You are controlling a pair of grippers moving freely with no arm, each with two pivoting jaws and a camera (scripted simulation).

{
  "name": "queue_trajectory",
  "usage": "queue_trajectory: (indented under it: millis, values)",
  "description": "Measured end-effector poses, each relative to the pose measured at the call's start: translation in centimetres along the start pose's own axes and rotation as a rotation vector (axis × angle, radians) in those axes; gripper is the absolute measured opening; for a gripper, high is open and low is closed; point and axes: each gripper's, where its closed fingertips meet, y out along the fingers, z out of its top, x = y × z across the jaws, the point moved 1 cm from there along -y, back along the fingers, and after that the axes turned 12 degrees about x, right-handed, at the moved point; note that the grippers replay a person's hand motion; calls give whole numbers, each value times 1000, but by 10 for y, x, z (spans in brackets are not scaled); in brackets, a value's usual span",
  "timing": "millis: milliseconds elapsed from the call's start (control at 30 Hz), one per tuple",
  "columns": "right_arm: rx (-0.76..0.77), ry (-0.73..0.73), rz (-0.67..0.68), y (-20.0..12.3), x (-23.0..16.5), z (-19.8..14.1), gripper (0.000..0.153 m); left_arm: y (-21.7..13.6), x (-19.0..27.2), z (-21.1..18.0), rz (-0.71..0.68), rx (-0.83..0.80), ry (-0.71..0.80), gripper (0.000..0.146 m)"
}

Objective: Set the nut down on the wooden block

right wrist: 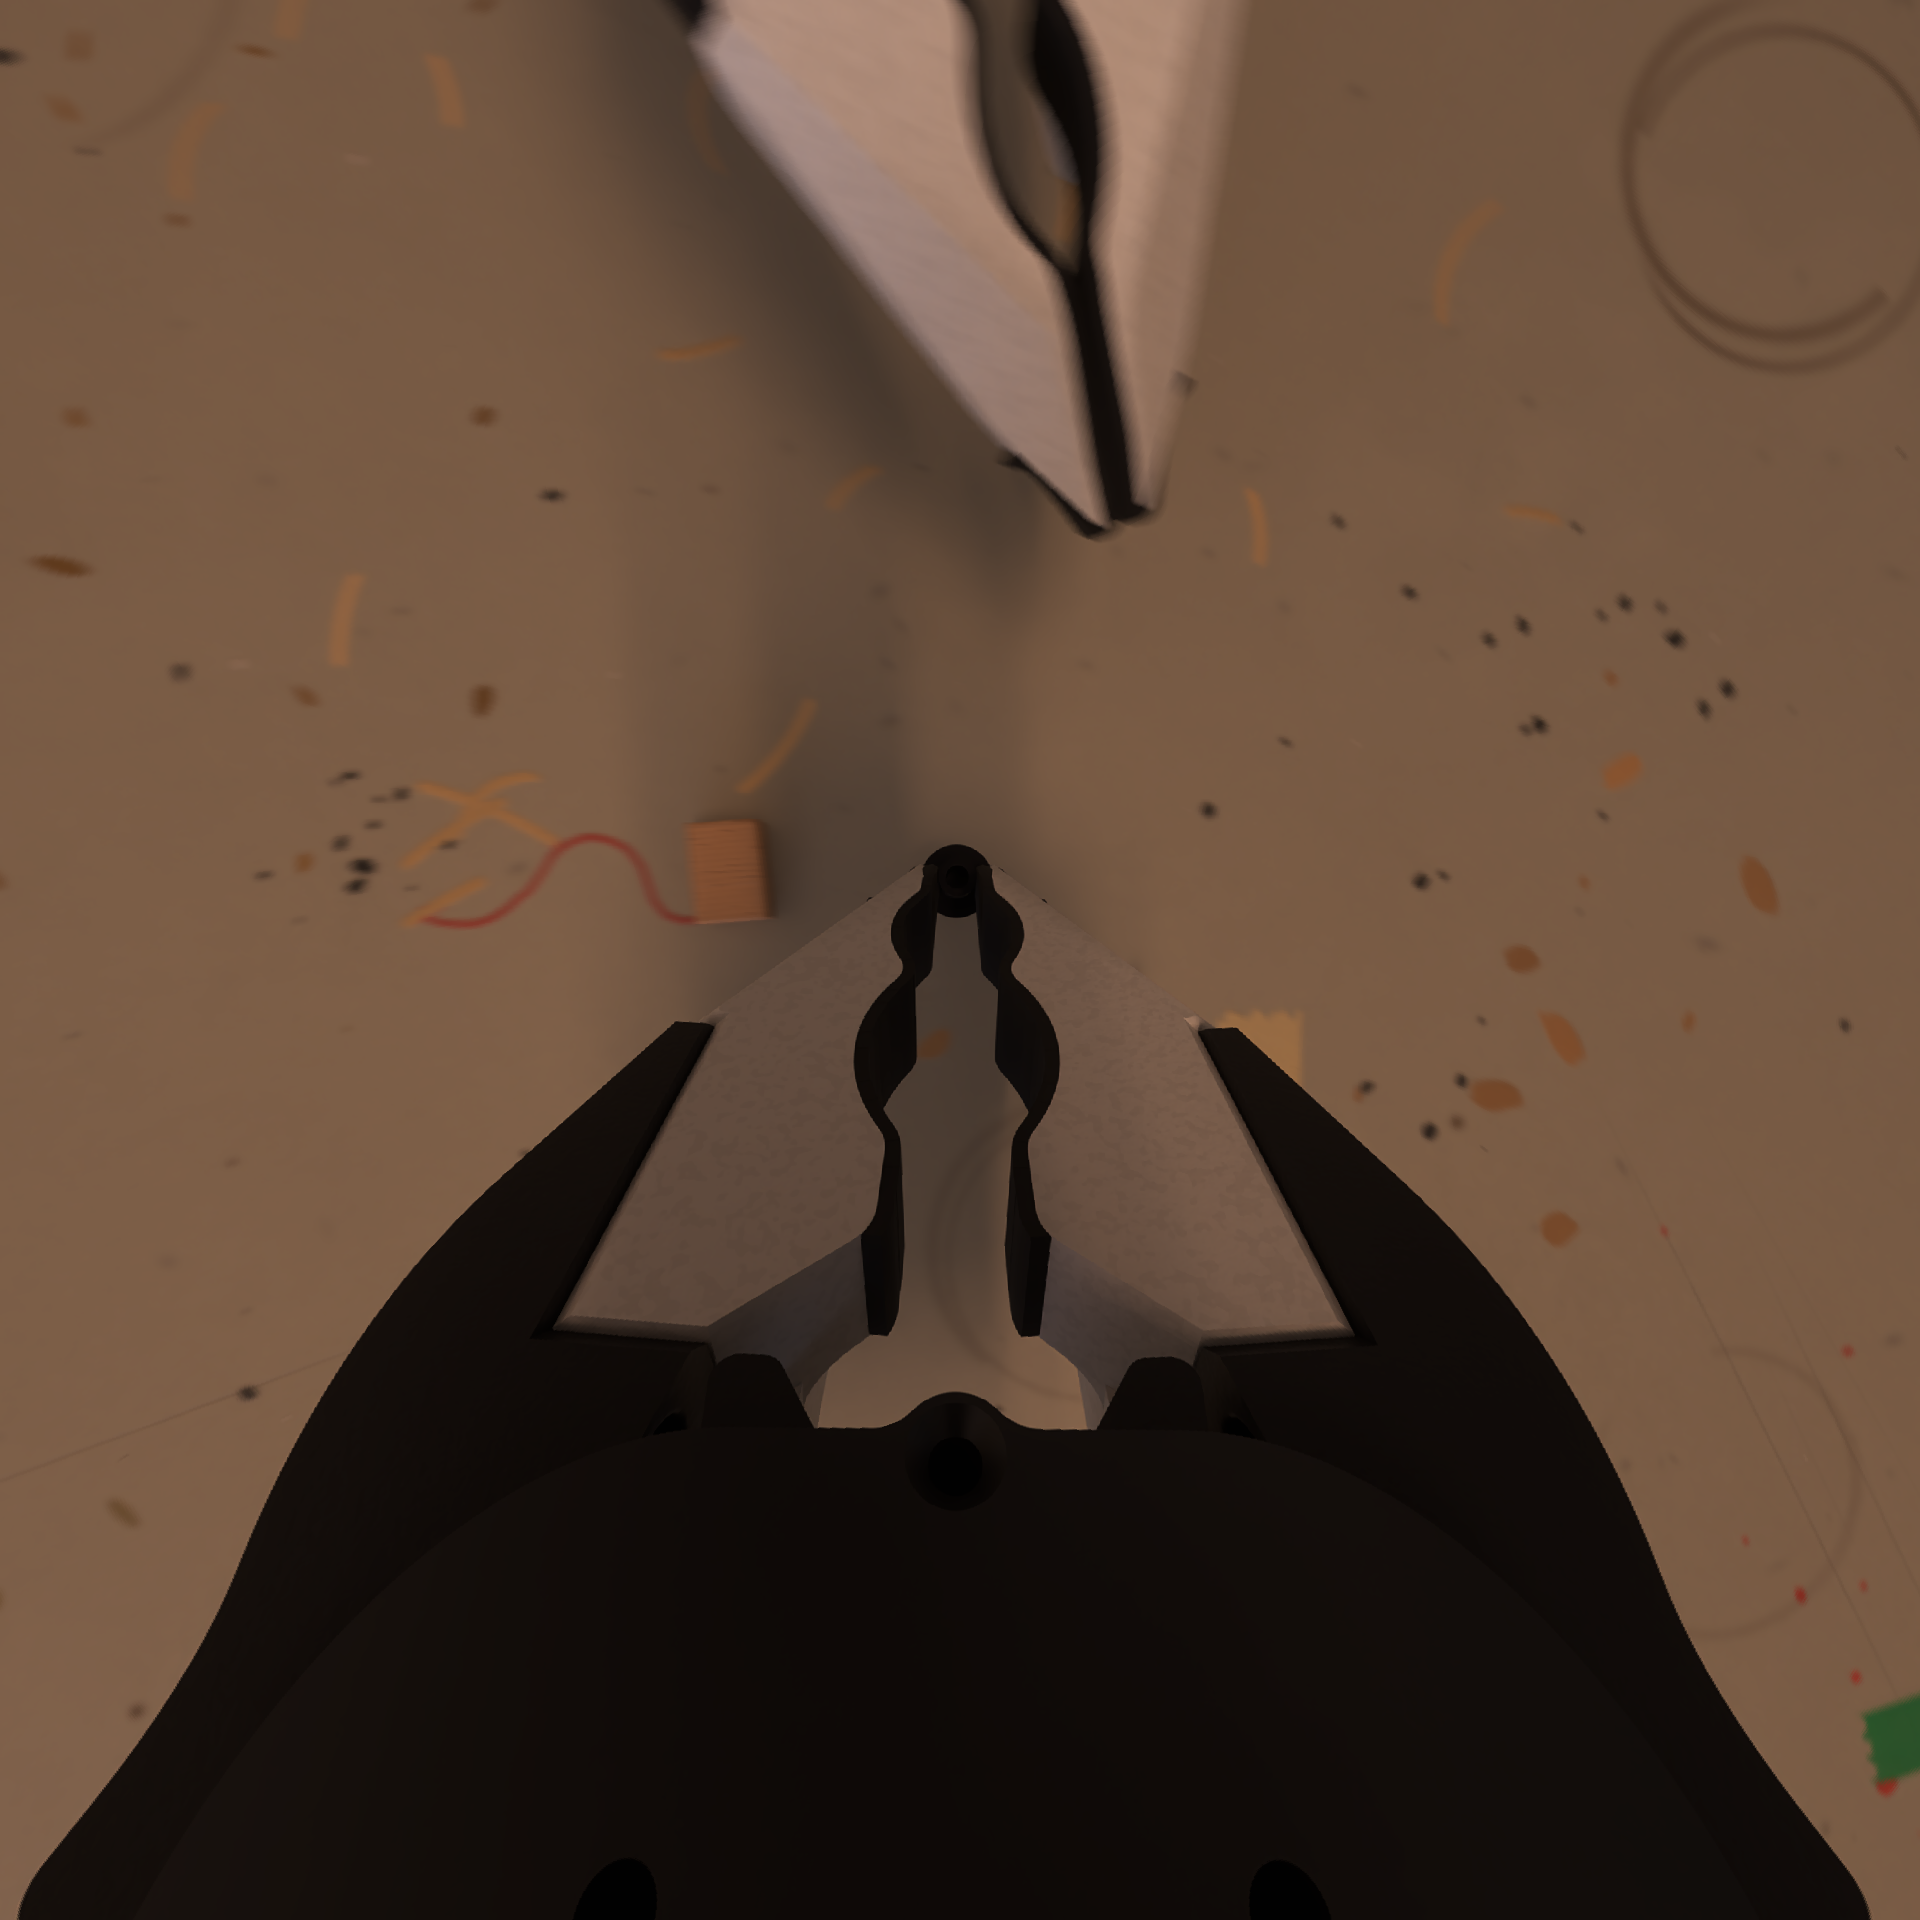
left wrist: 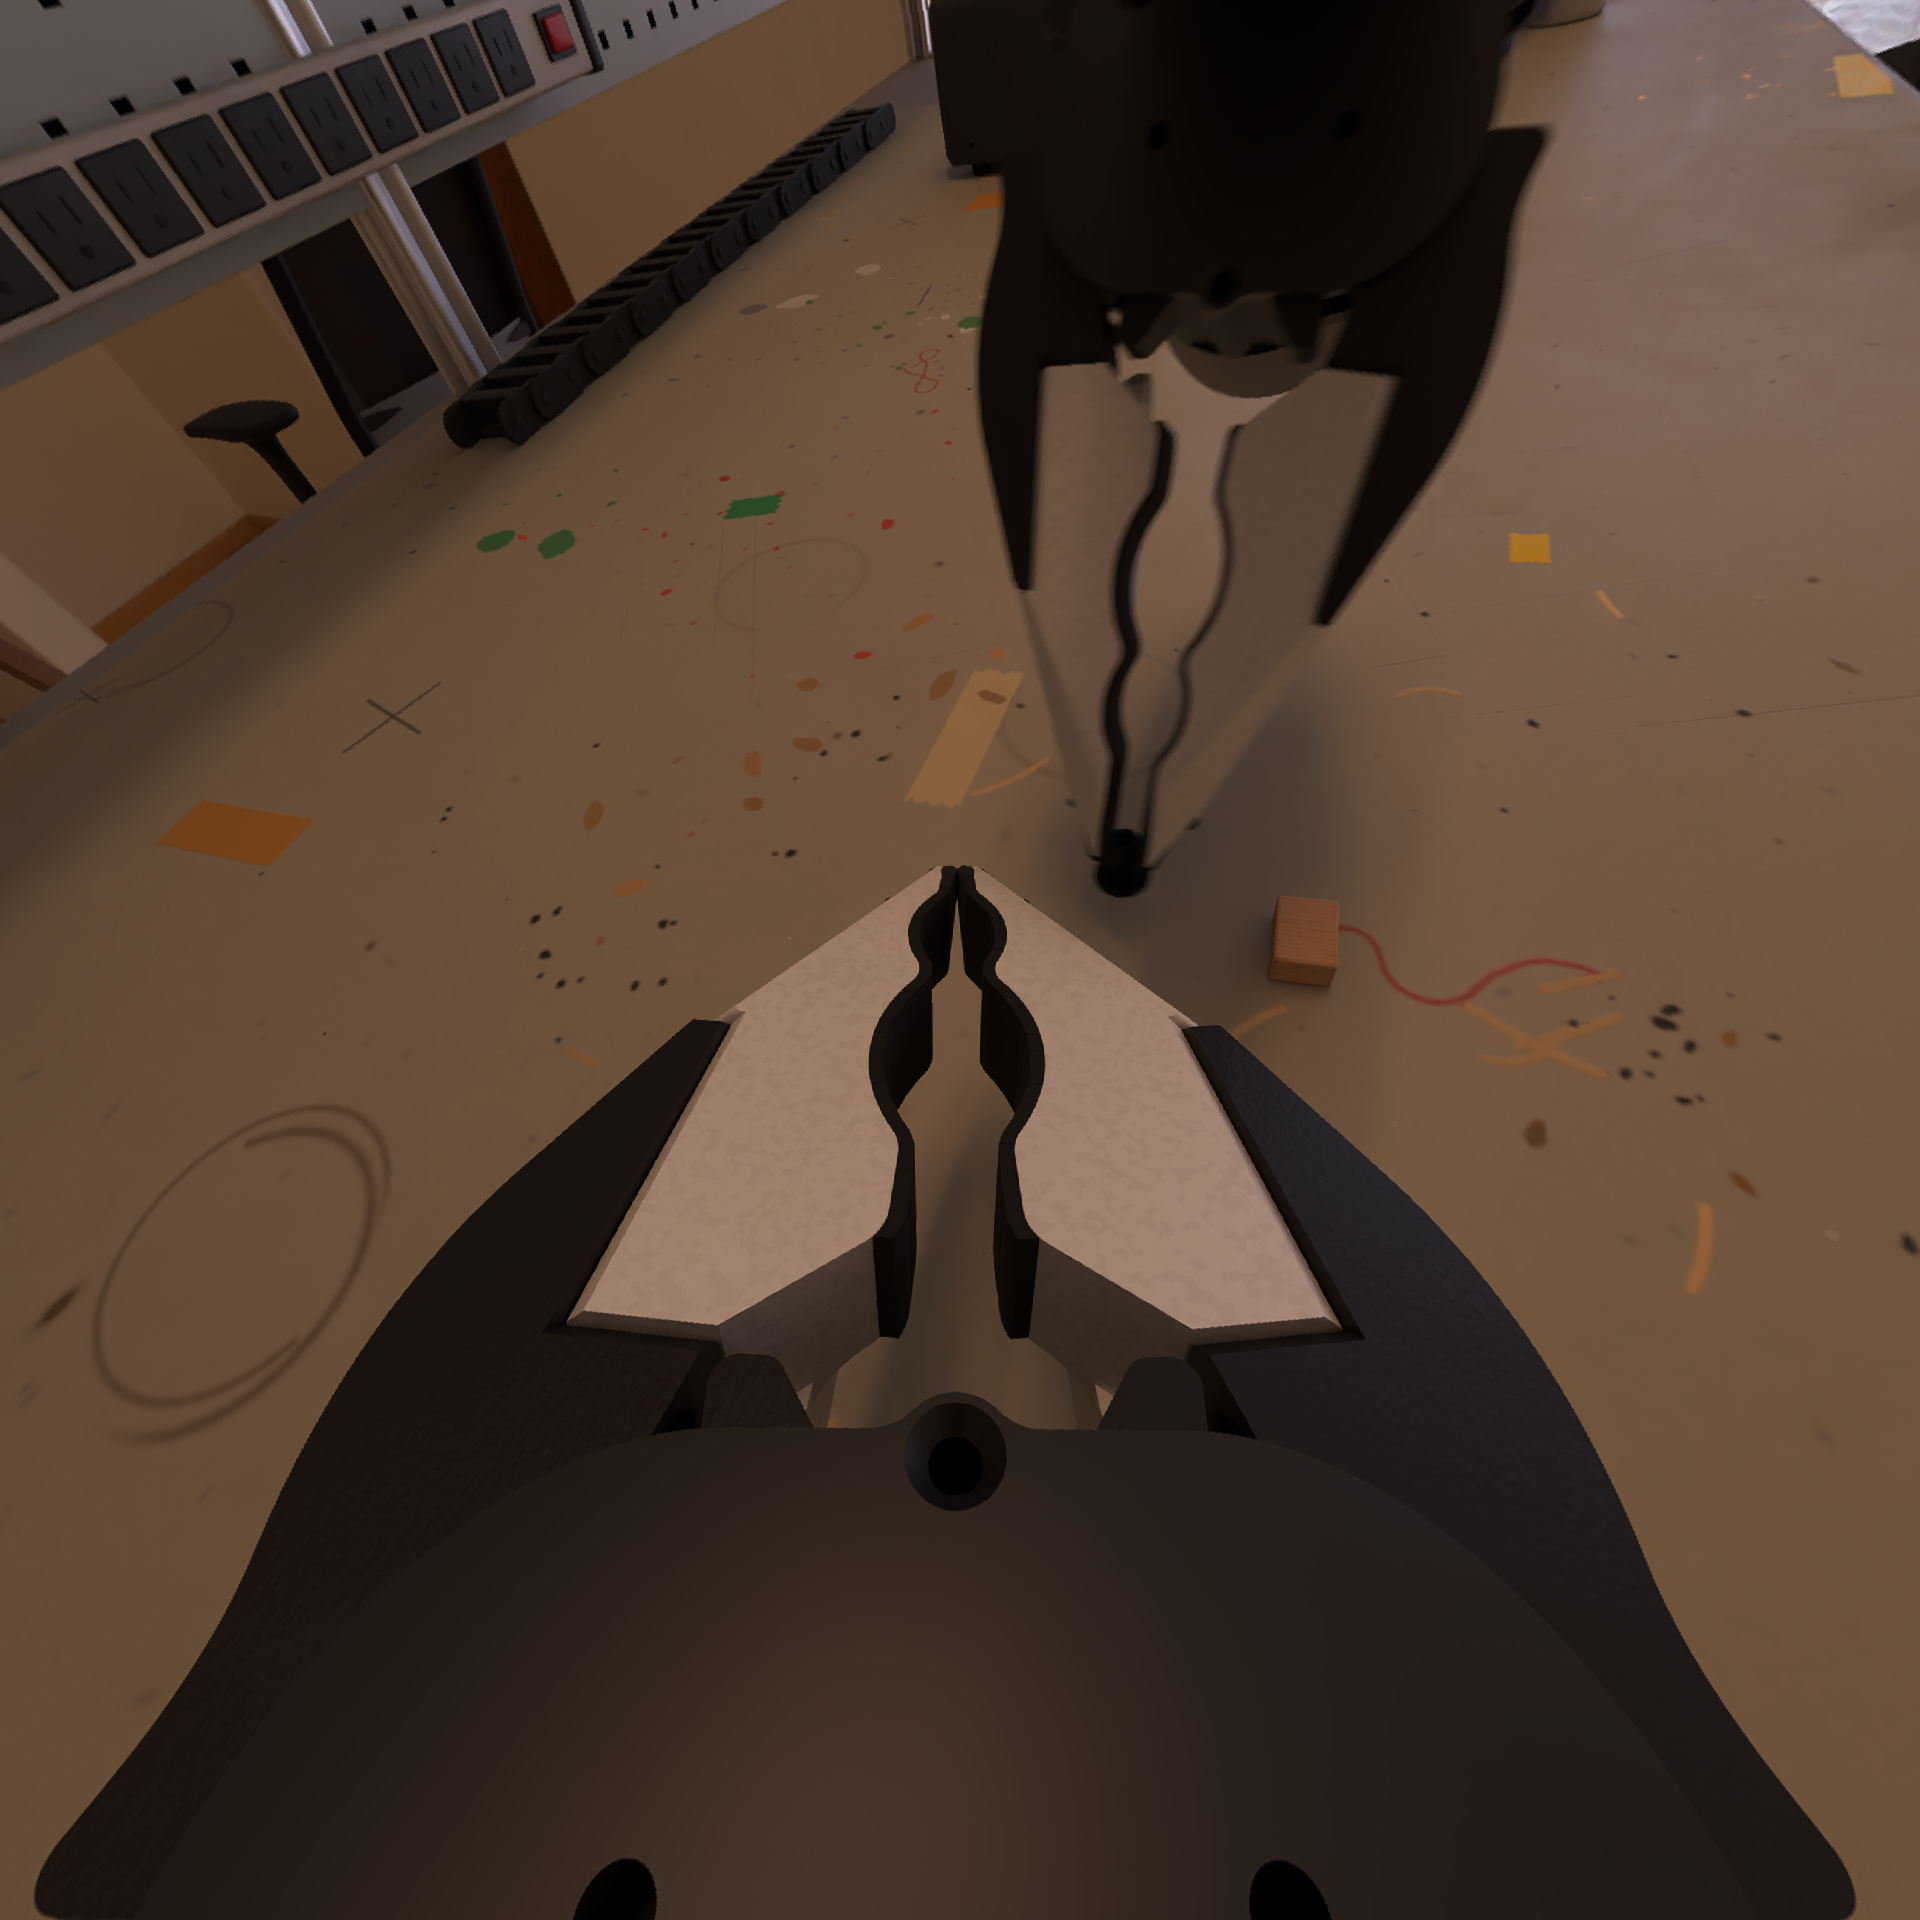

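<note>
A small black nut (right wrist: 954, 878) sits between the fingertips of my right gripper (right wrist: 956, 883), which is shut on it low over the tabletop. In the left wrist view the same nut (left wrist: 1120, 860) shows at the tip of the right gripper (left wrist: 1124, 847), which points down at the table. The small wooden block (left wrist: 1305, 940) lies on the table just right of it; in the right wrist view the block (right wrist: 727, 871) is left of the fingertips, apart from them. My left gripper (left wrist: 956, 875) is shut and empty, its tips also seen in the right wrist view (right wrist: 1112, 520).
The tabletop (left wrist: 520, 935) is tan with paint spots, tape scraps and a red squiggle beside the block. A black cable chain (left wrist: 675, 281) and a power strip (left wrist: 260, 145) lie at the far left. A dark box (left wrist: 966, 94) stands at the back.
</note>
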Motion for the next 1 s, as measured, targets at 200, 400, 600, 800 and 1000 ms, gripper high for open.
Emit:
queue_trajectory:
  millis: [200,400,600,800,1000]
  values:
    - [-4,-66,84,2,-39,5,7,1,1,-1,-8,-6,0,0]
    - [-15,-58,92,4,-44,1,7,1,2,0,-10,-6,7,0]
    - [-28,-51,98,5,-45,-1,7,1,3,-1,-16,-10,10,0]
    - [-30,-46,101,5,-45,-2,7,2,5,-1,-23,-12,11,0]
    - [-29,-45,100,5,-45,-2,7,2,6,-1,-27,-14,15,0]
